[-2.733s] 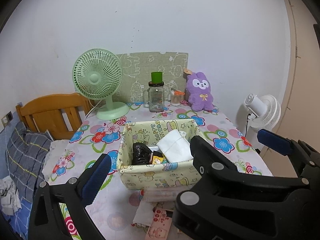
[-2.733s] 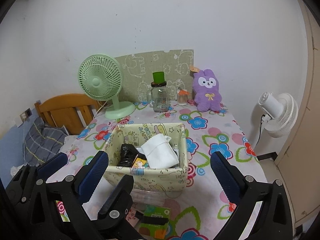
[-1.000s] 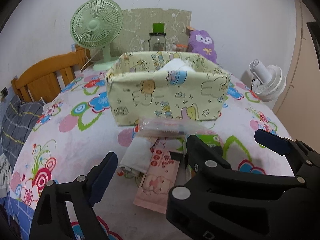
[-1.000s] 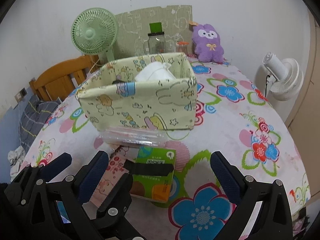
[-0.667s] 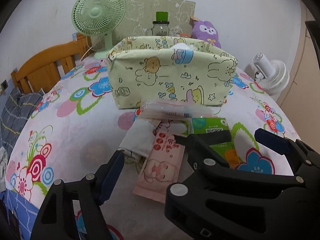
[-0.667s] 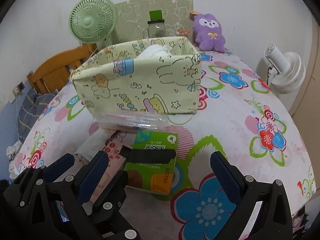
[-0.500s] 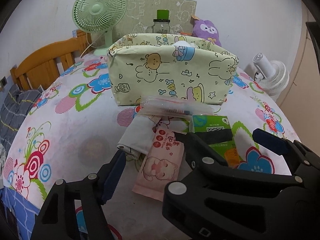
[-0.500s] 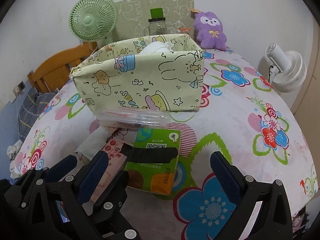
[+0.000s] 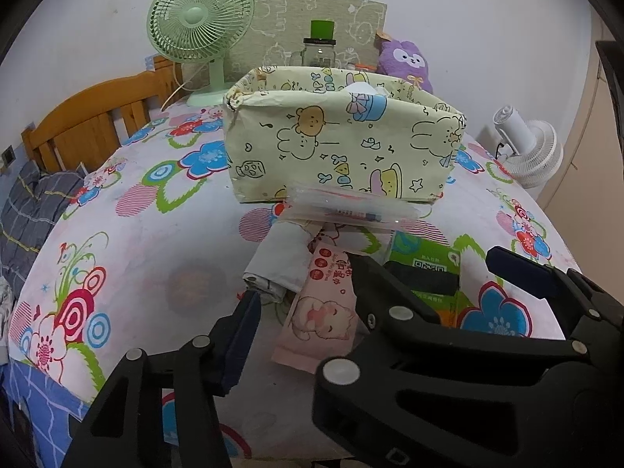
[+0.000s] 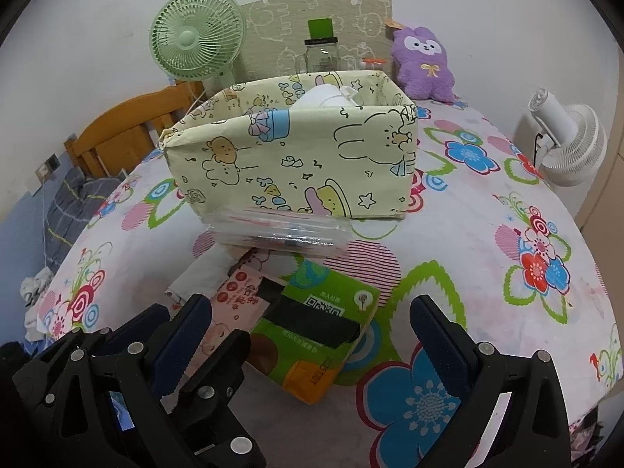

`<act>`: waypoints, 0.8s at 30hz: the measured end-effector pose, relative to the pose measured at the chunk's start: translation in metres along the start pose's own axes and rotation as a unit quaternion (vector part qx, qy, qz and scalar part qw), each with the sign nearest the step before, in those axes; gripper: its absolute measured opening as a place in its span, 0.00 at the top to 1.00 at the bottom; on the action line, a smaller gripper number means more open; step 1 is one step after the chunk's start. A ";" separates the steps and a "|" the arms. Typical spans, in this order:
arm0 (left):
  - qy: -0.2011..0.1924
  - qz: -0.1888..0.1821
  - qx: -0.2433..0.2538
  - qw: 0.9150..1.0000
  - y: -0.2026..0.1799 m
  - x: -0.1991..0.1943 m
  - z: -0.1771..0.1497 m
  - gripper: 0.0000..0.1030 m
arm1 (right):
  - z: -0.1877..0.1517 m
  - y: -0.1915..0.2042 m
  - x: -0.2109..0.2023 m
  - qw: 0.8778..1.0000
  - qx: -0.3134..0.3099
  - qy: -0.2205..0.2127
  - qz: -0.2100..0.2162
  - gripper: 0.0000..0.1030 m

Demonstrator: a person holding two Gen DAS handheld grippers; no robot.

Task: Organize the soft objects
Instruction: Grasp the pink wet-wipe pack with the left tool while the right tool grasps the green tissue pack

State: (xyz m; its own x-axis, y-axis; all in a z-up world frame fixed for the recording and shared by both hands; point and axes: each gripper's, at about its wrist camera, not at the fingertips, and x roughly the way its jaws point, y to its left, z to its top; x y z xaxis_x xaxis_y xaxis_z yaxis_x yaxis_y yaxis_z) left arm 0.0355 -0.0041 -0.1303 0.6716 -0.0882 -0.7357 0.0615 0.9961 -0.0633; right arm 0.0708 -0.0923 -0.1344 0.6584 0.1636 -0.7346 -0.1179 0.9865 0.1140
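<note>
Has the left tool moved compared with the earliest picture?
Yes. The left tool has come down and nearer the pink packet; the fabric box now shows its side, not inside.

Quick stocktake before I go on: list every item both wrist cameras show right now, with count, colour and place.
Cartoon-print fabric bin: one, pale yellow, table middle; white cloth inside.
Clear plastic packet: one, against the bin's front.
Folded white cloth: one, front left.
Pink tissue pack: one, front, beside the cloth.
Green tissue pack: one, front, right of the pink pack.
Green desk fan: one, back left.
Glass jar with green lid: one, back.
Purple plush rabbit: one, back right.
White fan: one, off the table, right.
Floral tablecloth: one.
Left gripper: jaws closing around the pink pack.
Right gripper: jaws open.
</note>
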 end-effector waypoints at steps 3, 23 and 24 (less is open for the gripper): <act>-0.002 0.004 0.000 1.000 0.004 -0.004 -0.001 0.40 | 0.000 0.002 -0.001 1.000 -0.001 -0.001 -0.001 0.00; 0.030 0.000 0.011 0.999 -0.006 0.019 -0.004 0.40 | -0.009 -0.016 0.020 0.998 0.027 0.049 -0.027 0.35; 0.030 0.001 0.011 0.999 -0.007 0.020 -0.004 0.40 | -0.009 -0.017 0.020 0.998 0.027 0.049 -0.027 0.37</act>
State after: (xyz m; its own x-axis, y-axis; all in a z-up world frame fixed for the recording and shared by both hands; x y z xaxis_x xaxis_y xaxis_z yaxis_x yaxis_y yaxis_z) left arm 0.0455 -0.0132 -0.1468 0.6263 -0.0849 -0.7749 0.0773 0.9959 -0.0466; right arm 0.0797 -0.1055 -0.1569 0.5869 0.1108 -0.8021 -0.0420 0.9934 0.1065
